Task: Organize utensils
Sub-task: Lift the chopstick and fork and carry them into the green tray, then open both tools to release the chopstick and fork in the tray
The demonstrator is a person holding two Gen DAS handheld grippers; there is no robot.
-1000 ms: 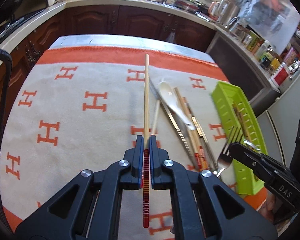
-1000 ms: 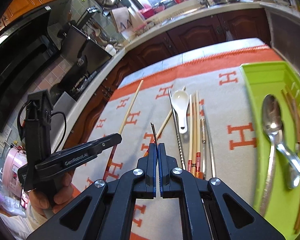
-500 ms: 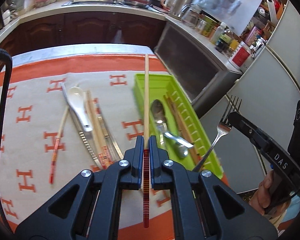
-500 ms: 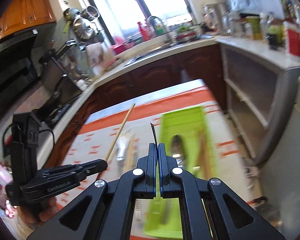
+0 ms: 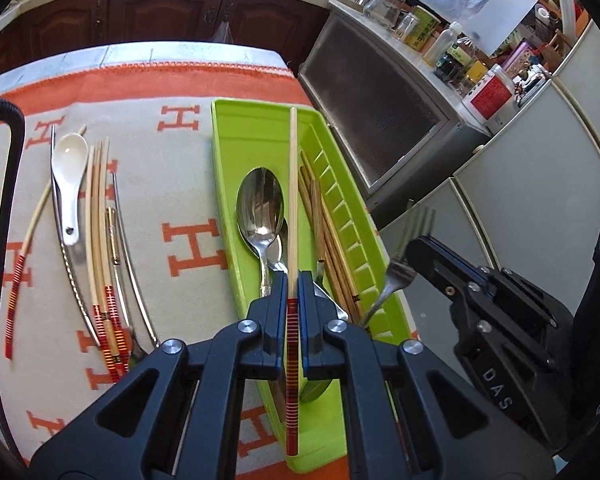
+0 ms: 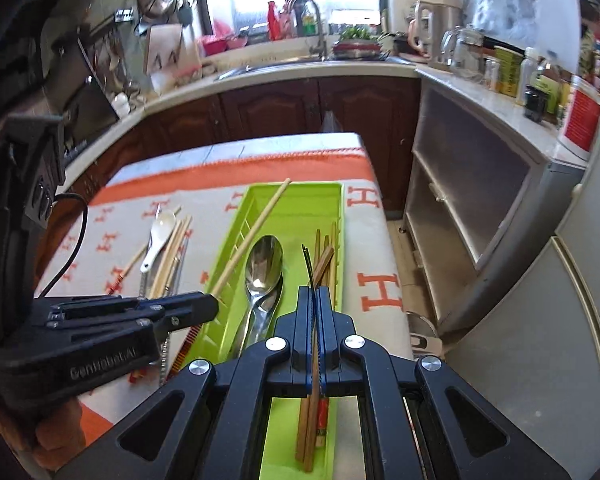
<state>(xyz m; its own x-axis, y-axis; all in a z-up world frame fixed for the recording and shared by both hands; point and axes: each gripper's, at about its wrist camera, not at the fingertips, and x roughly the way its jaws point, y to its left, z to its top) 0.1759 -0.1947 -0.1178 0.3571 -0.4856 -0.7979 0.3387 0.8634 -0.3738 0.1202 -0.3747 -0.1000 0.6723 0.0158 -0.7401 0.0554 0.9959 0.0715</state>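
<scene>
Clamping a chopstick (image 5: 292, 200), the left gripper (image 5: 292, 292) holds it above the green tray (image 5: 236, 148). Right gripper (image 6: 313, 304) pinches a fork (image 5: 400, 276) over the tray's right side. Two spoons (image 5: 260, 208) and brown chopsticks (image 5: 324, 232) lie inside; a white spoon (image 5: 69, 168) and more utensils lie left of the tray.

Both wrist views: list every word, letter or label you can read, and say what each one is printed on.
"DAS" – on the right tool, seen from the left wrist; more letters are cut off.
"H" – orange letters repeated across the tablecloth.
"GenRobot.AI" – probably, on the left tool, seen from the right wrist; faint.
Red label on the white container: too small to read.
Jar labels on the counter: blurred.
</scene>
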